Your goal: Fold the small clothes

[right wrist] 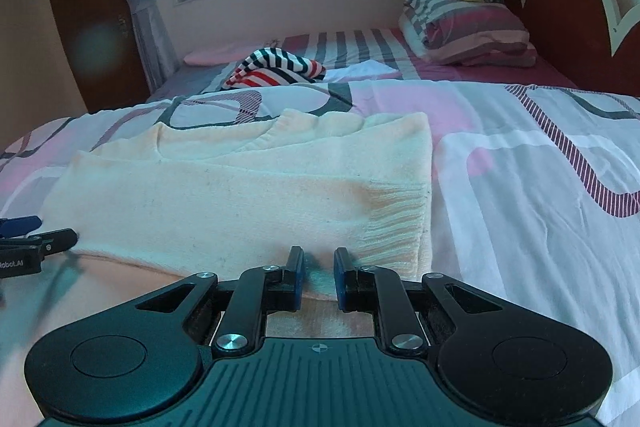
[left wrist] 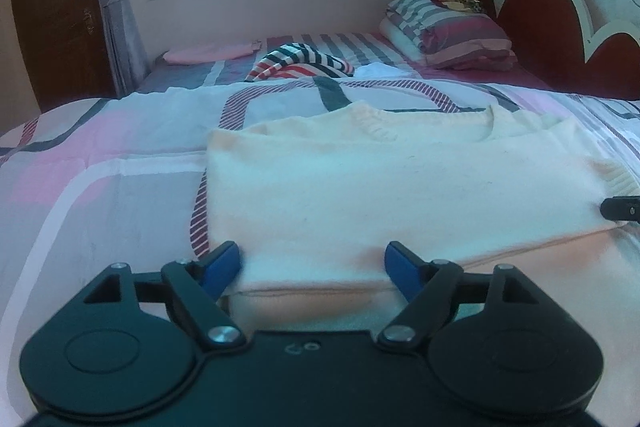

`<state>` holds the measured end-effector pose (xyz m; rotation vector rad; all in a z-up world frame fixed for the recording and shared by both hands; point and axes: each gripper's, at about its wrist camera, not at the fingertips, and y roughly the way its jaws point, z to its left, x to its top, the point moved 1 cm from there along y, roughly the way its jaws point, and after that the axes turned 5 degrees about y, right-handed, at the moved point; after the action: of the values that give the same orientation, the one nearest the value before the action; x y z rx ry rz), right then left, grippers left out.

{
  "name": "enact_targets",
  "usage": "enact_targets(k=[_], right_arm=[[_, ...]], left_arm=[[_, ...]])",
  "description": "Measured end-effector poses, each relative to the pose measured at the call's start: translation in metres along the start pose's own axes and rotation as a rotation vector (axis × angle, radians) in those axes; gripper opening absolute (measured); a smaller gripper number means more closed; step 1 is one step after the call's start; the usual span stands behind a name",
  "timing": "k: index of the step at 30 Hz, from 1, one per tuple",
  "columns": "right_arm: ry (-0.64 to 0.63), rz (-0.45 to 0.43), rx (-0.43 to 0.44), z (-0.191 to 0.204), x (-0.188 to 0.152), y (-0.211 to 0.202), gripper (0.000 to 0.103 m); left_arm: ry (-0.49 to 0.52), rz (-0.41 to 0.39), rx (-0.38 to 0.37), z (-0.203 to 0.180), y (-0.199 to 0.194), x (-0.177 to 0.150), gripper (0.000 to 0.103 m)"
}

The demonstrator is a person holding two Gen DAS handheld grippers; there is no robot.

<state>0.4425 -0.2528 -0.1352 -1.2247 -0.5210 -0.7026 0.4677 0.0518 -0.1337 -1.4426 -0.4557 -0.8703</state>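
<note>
I see a cream knit sweater [left wrist: 380, 179] with ribbed cuffs on a bedspread [left wrist: 100, 167] of pink, white and grey blocks crossed by maroon-striped bands. Far off lies a garment [left wrist: 300, 63] striped black, white and red, with a plain pink one [left wrist: 212, 53] to its left. My grippers are black with blue pads [left wrist: 220, 263]. The headboard [left wrist: 552, 23] is dark red, edged white.

Left gripper [left wrist: 313, 267] jaws wide; right gripper [right wrist: 319, 277] jaws narrow.
</note>
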Motion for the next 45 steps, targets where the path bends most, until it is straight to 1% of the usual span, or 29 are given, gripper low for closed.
enact_targets(k=[11, 13, 15, 19, 20, 22, 25, 27, 28, 30, 32, 33, 34, 35, 37, 38, 40, 41, 42, 43, 45], right_arm=[[-0.014, 0.009, 0.048, -0.009, 0.002, 0.000, 0.014], [0.013, -0.004, 0.026, -0.013, 0.005, -0.008, 0.015], [0.020, -0.063, 0.006, -0.020, 0.007, -0.026, 0.015], [0.074, -0.042, 0.022, -0.040, 0.002, -0.032, 0.015], [0.069, -0.036, 0.018, -0.040, 0.002, -0.031, 0.015], [0.059, -0.030, 0.012, -0.041, 0.002, -0.028, 0.015], [0.050, -0.049, -0.003, -0.038, 0.004, -0.028, 0.016], [0.054, -0.081, -0.005, -0.039, 0.005, -0.031, 0.032], [0.061, -0.091, -0.012, -0.040, 0.008, -0.030, 0.046], [0.063, -0.112, -0.013, -0.043, 0.016, -0.027, 0.046], [0.059, -0.118, 0.016, -0.046, 0.024, -0.022, 0.045], [0.056, -0.107, 0.016, -0.046, 0.029, -0.017, 0.041], [0.048, -0.094, 0.005, -0.047, 0.032, -0.012, 0.035], [0.043, -0.081, -0.006, -0.047, 0.035, -0.007, 0.035], [0.040, -0.060, -0.006, -0.049, 0.037, 0.000, 0.033], [0.037, -0.051, -0.001, -0.049, 0.036, 0.003, 0.028], [0.019, -0.026, -0.013, -0.049, 0.035, 0.009, 0.025], [0.021, -0.025, -0.011, -0.049, 0.033, 0.011, 0.013], [0.022, -0.039, -0.007, -0.050, 0.032, 0.010, 0.010], [0.019, -0.047, -0.011, -0.050, 0.031, 0.009, 0.010], [0.000, -0.054, -0.022, -0.048, 0.030, 0.007, 0.010]], left_arm=[[-0.003, 0.019, 0.041, -0.005, -0.001, 0.001, 0.083], [-0.012, 0.027, 0.045, -0.005, -0.002, 0.001, 0.083], [-0.001, 0.028, 0.051, -0.007, -0.003, 0.000, 0.083], [-0.009, 0.016, 0.059, -0.007, -0.009, 0.000, 0.083], [-0.010, 0.004, 0.061, -0.008, -0.012, -0.002, 0.081], [-0.007, -0.015, 0.065, -0.009, -0.017, -0.006, 0.081], [-0.004, -0.010, 0.064, -0.007, -0.018, -0.012, 0.083], [-0.013, -0.011, 0.061, -0.005, -0.019, -0.012, 0.083], [-0.018, -0.022, 0.061, -0.004, -0.021, -0.011, 0.083], [-0.030, -0.050, 0.063, -0.002, -0.024, -0.011, 0.081], [-0.046, -0.055, 0.069, 0.000, -0.023, -0.011, 0.081], [-0.054, -0.051, 0.072, 0.001, -0.022, -0.012, 0.081], [-0.062, -0.049, 0.075, 0.002, -0.021, -0.012, 0.082], [-0.075, -0.056, 0.083, 0.003, -0.022, -0.012, 0.080], [-0.100, -0.092, 0.095, 0.007, -0.028, -0.012, 0.079], [-0.119, -0.118, 0.099, 0.010, -0.031, -0.012, 0.079], [-0.158, -0.155, 0.088, 0.017, -0.034, -0.011, 0.081], [-0.165, -0.129, 0.100, 0.019, -0.031, -0.010, 0.079], [-0.162, -0.098, 0.118, 0.019, -0.026, -0.008, 0.079], [-0.159, -0.064, 0.142, 0.020, -0.021, -0.008, 0.079], [-0.162, -0.017, 0.142, 0.021, -0.013, -0.008, 0.079]])
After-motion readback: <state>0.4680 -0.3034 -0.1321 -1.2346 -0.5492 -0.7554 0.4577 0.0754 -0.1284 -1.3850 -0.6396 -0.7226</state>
